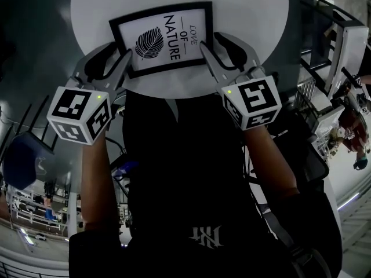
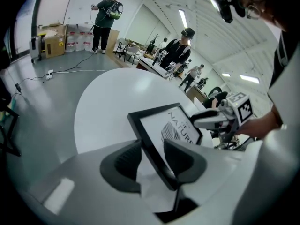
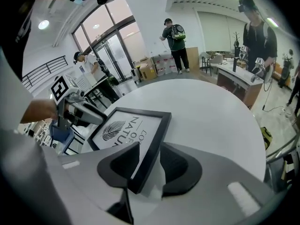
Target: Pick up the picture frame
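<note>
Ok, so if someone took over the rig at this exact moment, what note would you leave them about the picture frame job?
Left tool: open, jaws astride the frame's left edge as the head view shows it, not clamped.
Right tool: open, jaws astride the opposite edge, not clamped.
Picture frame: lies flat, print up, on the round white table, near the person's side.
Done: both tools are lined up on opposite edges.
Left: close both tools on the edges, then lift. The frame is not yet off the table.
</note>
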